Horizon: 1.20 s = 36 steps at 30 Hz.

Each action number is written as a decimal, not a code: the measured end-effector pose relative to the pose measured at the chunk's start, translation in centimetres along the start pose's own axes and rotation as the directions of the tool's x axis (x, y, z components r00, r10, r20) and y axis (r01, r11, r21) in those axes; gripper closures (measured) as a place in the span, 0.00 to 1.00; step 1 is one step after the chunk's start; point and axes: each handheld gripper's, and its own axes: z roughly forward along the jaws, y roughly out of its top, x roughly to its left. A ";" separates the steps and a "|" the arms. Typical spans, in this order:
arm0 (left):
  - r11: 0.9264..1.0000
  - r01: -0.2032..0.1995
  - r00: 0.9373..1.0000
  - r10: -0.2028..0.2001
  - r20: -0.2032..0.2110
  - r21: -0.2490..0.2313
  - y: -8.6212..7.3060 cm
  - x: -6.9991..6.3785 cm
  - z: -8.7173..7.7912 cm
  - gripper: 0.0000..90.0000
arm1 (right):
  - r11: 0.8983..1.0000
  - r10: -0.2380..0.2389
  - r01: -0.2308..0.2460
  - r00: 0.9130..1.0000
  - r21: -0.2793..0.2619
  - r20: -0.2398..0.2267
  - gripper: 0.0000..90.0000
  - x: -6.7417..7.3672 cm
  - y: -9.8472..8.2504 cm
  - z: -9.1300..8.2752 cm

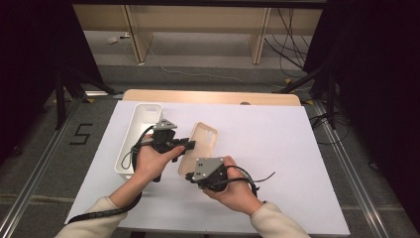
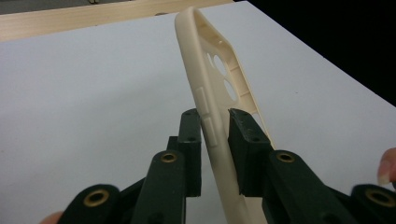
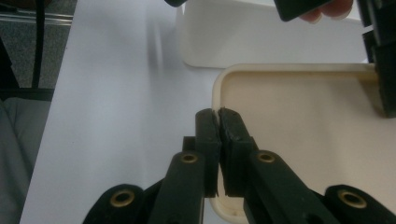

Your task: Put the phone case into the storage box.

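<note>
High view, your left gripper (image 1: 190,144) and right gripper (image 1: 188,175) both clamped on the beige phone case (image 1: 201,144), case tilted above the white board (image 1: 277,148), beside the white tray (image 1: 141,119).

Phone case (image 1: 200,147) mid-board (image 1: 277,148), bin (image 1: 138,134) just left — table edge (image 1: 208,97) behind

A white board (image 1: 297,163) covers the table, and a strip of bare pale wood (image 1: 213,97) shows along its far edge. The table stands on a grey floor (image 1: 44,148) marked with a black 5 (image 1: 81,134). 1 thing lies directly on the board: a long white plastic bin (image 1: 136,130), open side up, near the left edge and running away from the person. The right half of the board carries nothing but a thin black cable (image 1: 262,177).
</note>
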 end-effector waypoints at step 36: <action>0.990 -0.047 0.999 0.047 -0.003 -0.136 0.4 0.3 -1.9 0.91 | 0.982 0.159 -0.152 0.985 -0.113 0.061 0.54 -0.8 -0.6 -0.3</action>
